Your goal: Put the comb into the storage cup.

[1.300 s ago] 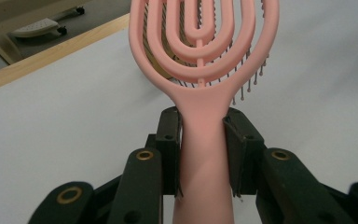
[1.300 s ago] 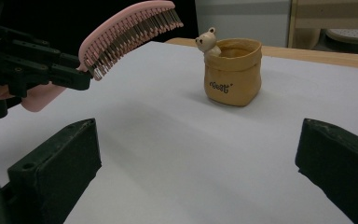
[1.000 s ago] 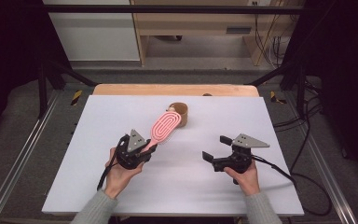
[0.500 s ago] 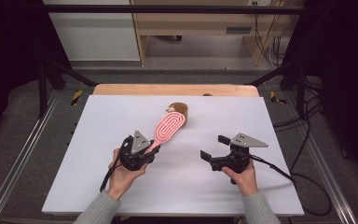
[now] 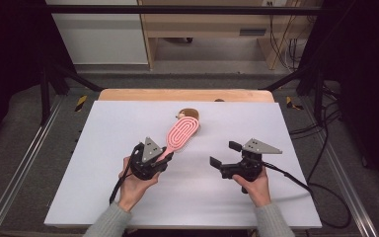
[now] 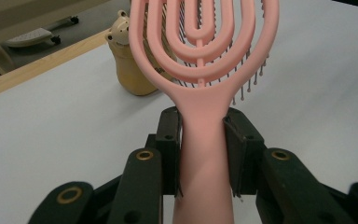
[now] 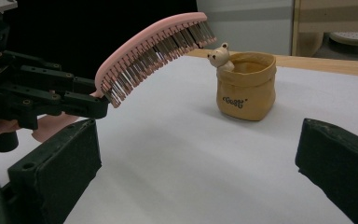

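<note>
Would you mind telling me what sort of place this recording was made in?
Probably a lab recording station: a white table inside a dark metal frame, loose cables on the floor, and a hand-held left gripper.

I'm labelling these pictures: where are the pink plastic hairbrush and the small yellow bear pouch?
pink plastic hairbrush (image 6: pixel 204 140): left gripper view, on its handle.
small yellow bear pouch (image 7: pixel 246 91): right gripper view, on its front wall.

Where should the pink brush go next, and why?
Probably a little forward, toward the small tan fabric pouch with a bear's head. The left gripper is shut on the pink plastic vented hairbrush, its head raised and bristles down, short of the pouch's open top. The right gripper is open and empty.
</note>
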{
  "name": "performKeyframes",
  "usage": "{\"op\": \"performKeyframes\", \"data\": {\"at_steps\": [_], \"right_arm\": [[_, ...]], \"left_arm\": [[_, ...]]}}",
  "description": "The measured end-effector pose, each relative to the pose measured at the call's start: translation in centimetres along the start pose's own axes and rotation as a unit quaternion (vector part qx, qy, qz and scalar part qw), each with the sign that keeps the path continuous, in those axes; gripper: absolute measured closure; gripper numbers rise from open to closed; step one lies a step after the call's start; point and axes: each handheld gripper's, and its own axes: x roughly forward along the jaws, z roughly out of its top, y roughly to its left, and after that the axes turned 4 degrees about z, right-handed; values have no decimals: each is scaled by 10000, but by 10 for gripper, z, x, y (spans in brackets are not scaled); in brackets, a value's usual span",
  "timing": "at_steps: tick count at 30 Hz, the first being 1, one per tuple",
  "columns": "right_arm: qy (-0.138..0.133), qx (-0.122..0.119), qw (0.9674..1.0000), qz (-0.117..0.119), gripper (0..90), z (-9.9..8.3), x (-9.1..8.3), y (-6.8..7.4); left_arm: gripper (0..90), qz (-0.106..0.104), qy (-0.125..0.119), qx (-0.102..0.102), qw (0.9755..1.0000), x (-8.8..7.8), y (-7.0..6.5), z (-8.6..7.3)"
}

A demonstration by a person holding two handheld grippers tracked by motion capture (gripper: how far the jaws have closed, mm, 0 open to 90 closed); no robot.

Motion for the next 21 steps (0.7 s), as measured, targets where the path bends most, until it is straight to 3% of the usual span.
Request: {"op": "performKeyframes", "data": {"at_steps": [4,21], "right_arm": [[-99,136,9999,41,5,3,2,2],[-102,249,9996,99,5,8,11,8]], "left_arm": [[691,7,-25,-23,10000,1,-2,1],[692,2,-127,-135,9998,9,-15,-2]]}}
